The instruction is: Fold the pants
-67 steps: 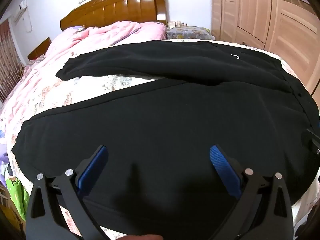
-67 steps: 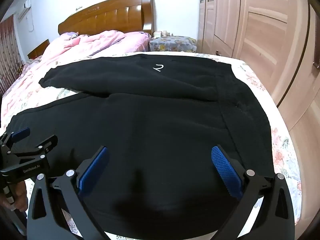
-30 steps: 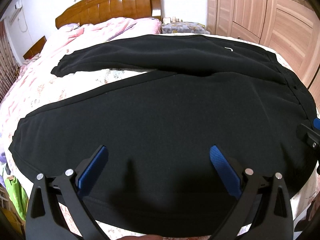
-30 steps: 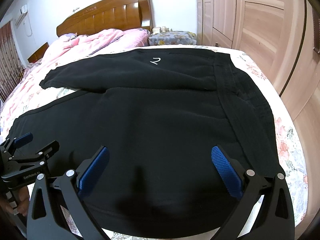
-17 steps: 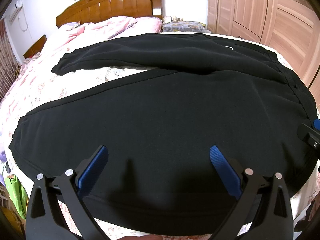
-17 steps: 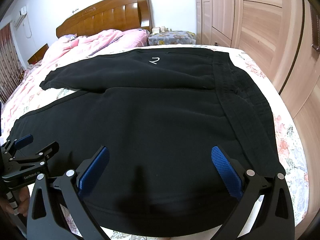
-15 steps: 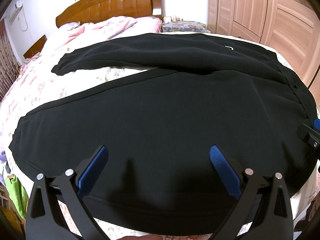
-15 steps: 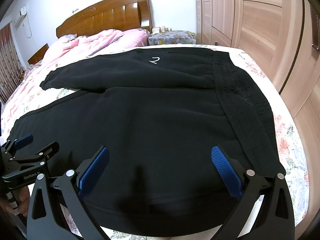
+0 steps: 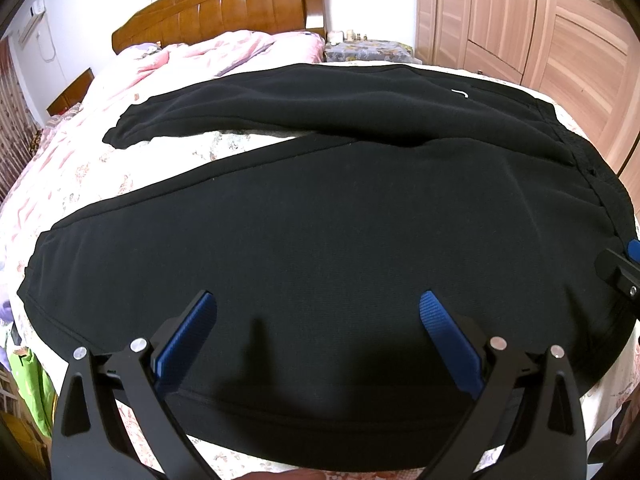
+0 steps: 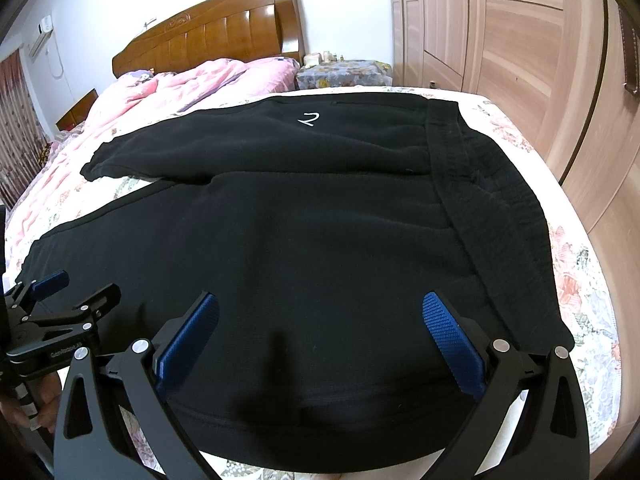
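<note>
Black pants (image 9: 328, 208) (image 10: 320, 232) lie spread flat on the bed, legs splayed apart toward the left and the waistband (image 10: 480, 184) at the right. A small white logo (image 10: 309, 119) marks the far leg. My left gripper (image 9: 318, 320) hovers open above the near leg, holding nothing. My right gripper (image 10: 320, 320) hangs open over the hip area near the front hem, also holding nothing. The left gripper (image 10: 70, 292) also shows at the left edge of the right wrist view, held by a hand (image 10: 24, 412).
A floral sheet covers the bed (image 10: 576, 280). A pink quilt (image 9: 192, 60) is bunched by the wooden headboard (image 9: 224, 8). Wooden wardrobe doors (image 10: 520, 40) stand along the right. A nightstand (image 10: 344, 72) with small items sits at the far end.
Over two seconds both views shifted slightly and steadied; in the last half second nothing moved. Both grippers have stayed open above the pants.
</note>
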{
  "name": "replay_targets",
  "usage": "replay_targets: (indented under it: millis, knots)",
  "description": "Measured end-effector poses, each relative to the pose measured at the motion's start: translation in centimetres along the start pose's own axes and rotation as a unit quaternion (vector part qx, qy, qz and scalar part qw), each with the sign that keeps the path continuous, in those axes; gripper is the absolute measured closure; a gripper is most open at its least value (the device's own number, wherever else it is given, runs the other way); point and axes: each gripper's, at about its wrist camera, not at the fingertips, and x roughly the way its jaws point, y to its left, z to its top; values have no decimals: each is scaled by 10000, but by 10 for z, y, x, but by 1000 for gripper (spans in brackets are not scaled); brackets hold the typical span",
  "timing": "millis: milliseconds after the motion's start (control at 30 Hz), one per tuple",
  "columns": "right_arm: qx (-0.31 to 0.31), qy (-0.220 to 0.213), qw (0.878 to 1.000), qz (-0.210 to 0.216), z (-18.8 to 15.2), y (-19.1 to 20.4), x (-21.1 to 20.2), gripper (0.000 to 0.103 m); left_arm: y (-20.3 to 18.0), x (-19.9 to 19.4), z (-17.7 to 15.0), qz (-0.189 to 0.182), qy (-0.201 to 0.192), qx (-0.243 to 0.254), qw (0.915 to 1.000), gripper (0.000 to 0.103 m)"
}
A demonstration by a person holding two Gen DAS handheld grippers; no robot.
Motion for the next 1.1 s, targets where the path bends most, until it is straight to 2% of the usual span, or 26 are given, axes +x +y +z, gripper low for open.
replay_targets:
  millis: [367, 533, 700, 733, 867, 933, 1033, 1100]
  knots:
    - [14, 2, 10000, 34, 1, 0, 0, 4, 0, -1, -1, -3, 6, -17, 10000, 1]
    - [24, -21, 10000, 35, 2, -2, 0, 4, 3, -4, 1, -170, 27, -48, 9998, 1]
    - [-41, -99, 9999, -16, 12, -5, -2, 4, 5, -16, 11, 395, -236, 158, 9988, 1]
    - [-59, -121, 9999, -11, 16, -6, -2, 4, 8, -17, 17, 386, -229, 206, 9988, 1]
    - [-108, -327, 9993, 153, 49, -15, -6, 4, 17, -13, 39, 259, -37, 289, 9992, 2]
    - [-207, -471, 9984, 245, 73, -22, -6, 4, 23, -16, 53, 341, -245, 308, 9986, 2]
    - [-423, -426, 9974, 409, 111, -34, 7, 4, 26, -15, 75, -102, -355, 475, 9982, 2]
    - [-785, -290, 9956, 417, 143, -42, 28, 4, 28, -9, 94, -311, -419, 582, 9969, 2]
